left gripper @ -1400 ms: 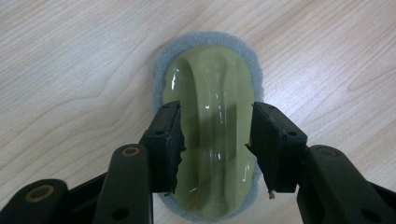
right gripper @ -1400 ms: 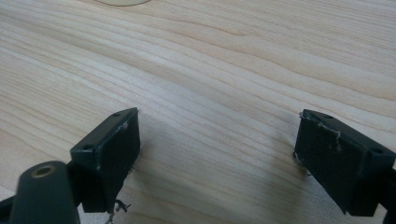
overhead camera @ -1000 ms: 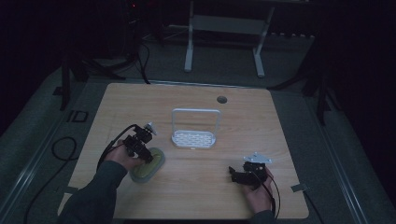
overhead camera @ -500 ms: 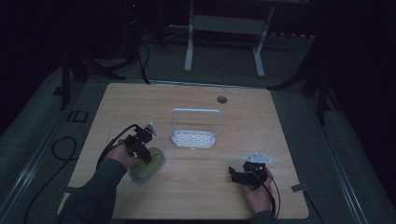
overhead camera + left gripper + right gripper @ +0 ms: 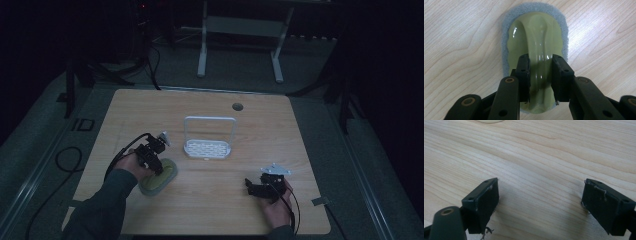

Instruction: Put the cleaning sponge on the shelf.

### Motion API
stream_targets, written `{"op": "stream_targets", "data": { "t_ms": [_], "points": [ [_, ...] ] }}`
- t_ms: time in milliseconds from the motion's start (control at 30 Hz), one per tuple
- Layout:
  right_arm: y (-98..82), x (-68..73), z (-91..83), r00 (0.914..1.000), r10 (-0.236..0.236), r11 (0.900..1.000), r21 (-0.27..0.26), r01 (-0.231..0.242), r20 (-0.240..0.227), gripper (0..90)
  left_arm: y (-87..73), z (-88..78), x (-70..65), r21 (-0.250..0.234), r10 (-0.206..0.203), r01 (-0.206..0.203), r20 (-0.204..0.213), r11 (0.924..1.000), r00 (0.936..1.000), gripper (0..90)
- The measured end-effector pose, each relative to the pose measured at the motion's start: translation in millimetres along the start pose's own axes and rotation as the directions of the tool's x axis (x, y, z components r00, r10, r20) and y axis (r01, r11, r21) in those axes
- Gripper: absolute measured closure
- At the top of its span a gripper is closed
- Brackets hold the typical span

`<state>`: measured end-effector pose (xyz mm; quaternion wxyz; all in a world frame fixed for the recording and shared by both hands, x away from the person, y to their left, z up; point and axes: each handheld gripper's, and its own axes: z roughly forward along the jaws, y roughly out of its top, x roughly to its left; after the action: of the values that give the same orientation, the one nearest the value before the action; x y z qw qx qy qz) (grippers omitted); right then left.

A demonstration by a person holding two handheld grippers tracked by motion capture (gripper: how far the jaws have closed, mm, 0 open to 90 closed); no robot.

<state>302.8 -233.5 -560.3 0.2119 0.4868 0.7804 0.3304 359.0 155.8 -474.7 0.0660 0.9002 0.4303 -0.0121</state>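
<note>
I see the counter (image 5: 280,125) with a white rack (image 5: 209,144) near its centre, and at about eight o'clock from that rack lies a green scrubber with a grey pad (image 5: 535,40). My left hand-held gripper (image 5: 540,75) is clenched on the scrubber's raised handle ridge, so I judge the grasp step done and a straight lift next. My right hand-held gripper (image 5: 540,202) rests released at five o'clock, jaws wide over bare wood.

Bare table (image 5: 280,135) lay open between the two grippers, and its far half was free as well. Only the white rack (image 5: 208,143) with its upright hoop stood mid-table as an obstacle, just beside the scrubbing pad (image 5: 159,176) near the left.
</note>
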Motion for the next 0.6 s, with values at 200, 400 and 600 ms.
{"op": "stream_targets", "data": {
  "t_ms": [200,400,600],
  "points": [
    [0.0,0.0,0.0,1.0000,0.000,1.000,0.000,0.000,0.000,13.9,1.1,-0.8,-2.2,0.000,0.019,-0.019,-0.014,0.9998,0.9997,71.5],
    [0.0,0.0,0.0,1.0000,-0.001,1.000,0.000,0.001,0.000,13.9,1.8,-4.7,-3.0,-0.013,0.035,-0.035,-0.013,0.9993,0.9993,71.6],
    [0.0,0.0,0.0,1.0000,0.000,1.000,0.000,0.000,0.000,13.9,3.0,-10.9,-3.8,-0.029,0.053,-0.053,-0.016,0.9981,0.9985,71.6]
  ]
}}
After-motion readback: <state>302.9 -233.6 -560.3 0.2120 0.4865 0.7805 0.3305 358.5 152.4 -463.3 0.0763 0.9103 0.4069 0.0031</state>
